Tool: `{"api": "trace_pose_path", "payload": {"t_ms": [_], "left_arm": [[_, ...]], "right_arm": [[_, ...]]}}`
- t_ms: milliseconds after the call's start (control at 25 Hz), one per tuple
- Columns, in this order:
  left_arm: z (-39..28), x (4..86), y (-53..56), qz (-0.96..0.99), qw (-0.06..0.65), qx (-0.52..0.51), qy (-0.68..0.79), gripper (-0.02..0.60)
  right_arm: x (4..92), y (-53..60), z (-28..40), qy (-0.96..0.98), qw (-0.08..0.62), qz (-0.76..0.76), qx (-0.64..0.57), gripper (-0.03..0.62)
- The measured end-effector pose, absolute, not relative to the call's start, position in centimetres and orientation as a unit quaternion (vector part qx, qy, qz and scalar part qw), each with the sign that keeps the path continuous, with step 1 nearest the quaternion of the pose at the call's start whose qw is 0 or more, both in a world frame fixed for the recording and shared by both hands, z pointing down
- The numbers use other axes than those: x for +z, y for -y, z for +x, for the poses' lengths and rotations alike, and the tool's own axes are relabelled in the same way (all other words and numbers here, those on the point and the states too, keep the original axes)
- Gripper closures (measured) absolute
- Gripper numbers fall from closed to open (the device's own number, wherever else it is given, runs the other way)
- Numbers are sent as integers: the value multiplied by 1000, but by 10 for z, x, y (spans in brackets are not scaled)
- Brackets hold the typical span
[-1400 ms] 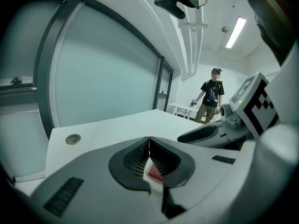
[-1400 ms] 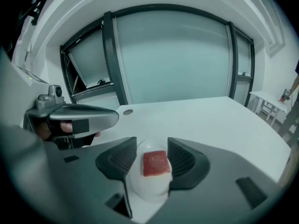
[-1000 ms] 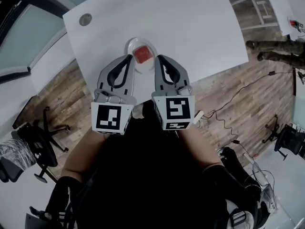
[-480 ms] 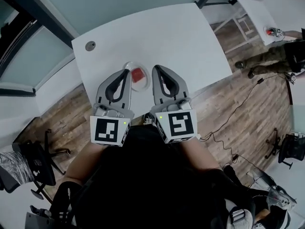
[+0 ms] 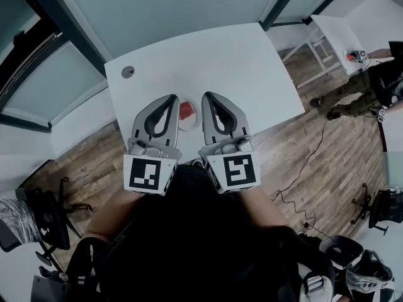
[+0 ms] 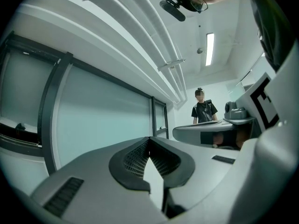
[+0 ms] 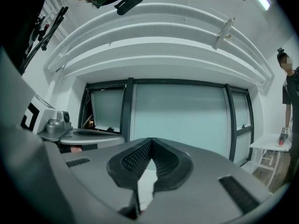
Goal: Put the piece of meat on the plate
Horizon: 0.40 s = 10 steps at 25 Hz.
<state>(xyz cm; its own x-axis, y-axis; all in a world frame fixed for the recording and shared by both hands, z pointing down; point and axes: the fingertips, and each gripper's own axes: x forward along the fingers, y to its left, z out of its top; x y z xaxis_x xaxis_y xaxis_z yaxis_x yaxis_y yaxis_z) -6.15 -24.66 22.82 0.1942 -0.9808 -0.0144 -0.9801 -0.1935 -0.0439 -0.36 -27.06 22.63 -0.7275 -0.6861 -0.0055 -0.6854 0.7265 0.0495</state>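
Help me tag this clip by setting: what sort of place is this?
Probably an office or lab room: frosted glass partitions, a white table on wood-look flooring, and a wheeled office chair.

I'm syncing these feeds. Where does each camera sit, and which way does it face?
Head view: on the person's head, steeply down at the white table, red piece of meat on clear plate; left gripper, right gripper, forearms show.
Left gripper view: on that gripper, along its shut jaws toward a frosted glass wall; right gripper at right.
Right gripper view: likewise, same wall; left gripper at left.
Shared: both gripper views show a standing person.
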Motion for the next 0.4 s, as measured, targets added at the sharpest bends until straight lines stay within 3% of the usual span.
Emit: {"api": "trace_pose_path", "payload": {"t_ms": [400], "left_arm": [[-55, 229, 246, -777, 20, -10, -629, 578]], "right_arm": [[227, 269, -4, 930, 6, 367, -26, 591]]}}
